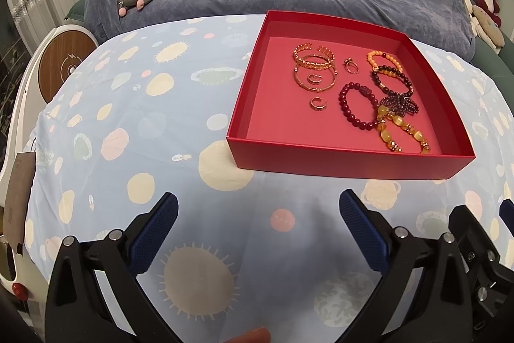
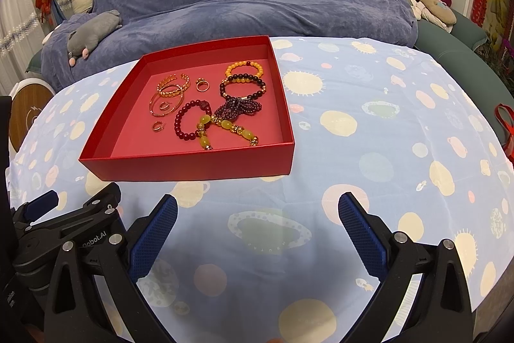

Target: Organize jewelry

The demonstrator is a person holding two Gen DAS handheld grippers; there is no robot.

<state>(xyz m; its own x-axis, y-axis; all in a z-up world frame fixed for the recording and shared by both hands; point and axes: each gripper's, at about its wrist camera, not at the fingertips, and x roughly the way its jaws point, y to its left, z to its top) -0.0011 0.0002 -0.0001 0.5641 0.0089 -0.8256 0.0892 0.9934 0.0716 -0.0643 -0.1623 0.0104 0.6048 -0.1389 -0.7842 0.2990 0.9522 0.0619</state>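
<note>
- Left wrist view: the left tool [image 1: 258, 209] hangs over the bench [image 1: 128, 105], its blue-padded fingers spread wide with nothing between them. It is near the front wall of the red box [image 1: 347, 158] but not touching it.
- The box sits on the planet-print cloth, lid off, so the jewelry can be reached from above.
- Inside, the pieces lie sorted by kind, which suggests the task is far along. The gold bangles [image 1: 314, 69] overlap at the left, with small gold ear cuffs [image 1: 317, 103] and a ring [image 1: 350, 65] near them.
- The beaded bracelets are gathered at the right: an orange one [image 1: 384, 57], a dark red one [image 1: 358, 106] and a yellow stone strand [image 1: 401, 130], partly overlapping.
- Right wrist view: the right tool [image 2: 258, 209] is likewise spread and empty, held short of the box beside the left tool.
- No jewelry shows on the cloth outside the box.
</note>
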